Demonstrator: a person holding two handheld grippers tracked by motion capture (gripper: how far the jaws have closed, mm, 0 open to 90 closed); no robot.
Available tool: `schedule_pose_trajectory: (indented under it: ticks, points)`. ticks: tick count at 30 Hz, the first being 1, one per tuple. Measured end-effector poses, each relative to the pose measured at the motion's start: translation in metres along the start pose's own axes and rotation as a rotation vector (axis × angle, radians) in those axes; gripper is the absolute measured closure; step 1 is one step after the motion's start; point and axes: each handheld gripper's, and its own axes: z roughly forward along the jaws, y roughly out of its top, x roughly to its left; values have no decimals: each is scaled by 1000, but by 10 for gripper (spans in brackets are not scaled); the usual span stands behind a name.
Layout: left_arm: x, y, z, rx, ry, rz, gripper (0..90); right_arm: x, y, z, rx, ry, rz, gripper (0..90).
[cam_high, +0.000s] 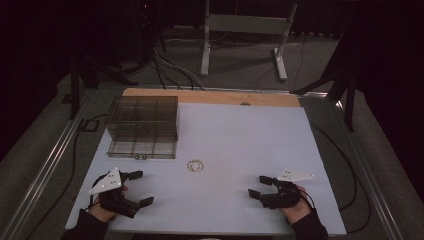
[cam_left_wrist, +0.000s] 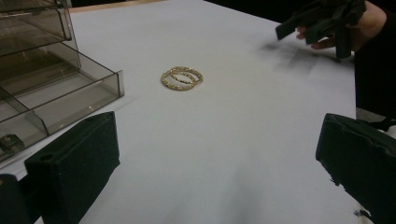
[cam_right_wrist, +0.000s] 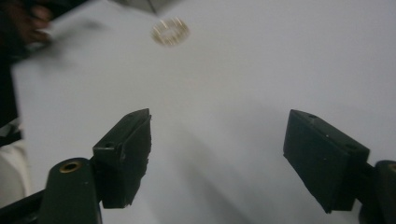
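Two gold bangles (cam_high: 195, 165) lie flat and overlapping on the white surface (cam_high: 240, 130), near its middle, just in front of the right corner of a smoky clear plastic organizer box (cam_high: 143, 126). In the left gripper view the bangles (cam_left_wrist: 182, 78) sit ahead of the jaws, beside the box (cam_left_wrist: 42, 79), whose compartments look mostly bare apart from a small dark item low at the left that is too small to identify. Nothing touches the bangles. The left gripper (cam_high: 134, 188) rests at the near left edge with its fingers spread wide and holding nothing; the right gripper (cam_high: 262, 186) sits at the near right, also spread and empty, well apart from the bangles, which appear blurred at the top of its own view (cam_right_wrist: 170, 31). Judging from this, the work looks barely begun: the bangles have not been picked up, and reaching, gripping and probably placing them in the box all remain.
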Motion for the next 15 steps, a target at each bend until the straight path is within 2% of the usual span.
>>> schedule_pose_trajectory:
  ticks: [1, 2, 3, 4, 5, 6, 8, 11, 15]
  points:
    - [0, 0, 0, -1, 1, 1, 5, -2, -1, 2, -1, 14, 39, 224]
    - [1, 0, 0, -1, 3, 0, 6, -4, -1, 3, -34, 41, 35, 165]
    - [1, -1, 0, 1, 6, 0, 5, -4, 0, 3, -73, 31, 6, 85]
    - [1, -1, 0, 1, 6, 0, 5, -4, 0, 3, -73, 31, 6, 85]
    - [2, -1, 0, 0, 10, -3, 6, -2, 3, 1, -117, -2, -38, 14]
    - [2, -1, 0, 0, 10, -3, 5, -2, 3, 0, -149, -1, -51, 14]
    - [2, -1, 0, -1, 11, -4, 5, 0, 4, -1, -170, -13, -69, 0]
    - [3, 1, 0, -1, 11, -5, 5, 0, 3, -1, -177, -38, -87, 0]
    - [3, 2, 0, -2, 14, -8, 5, -1, 6, -5, -204, -47, -89, 0]
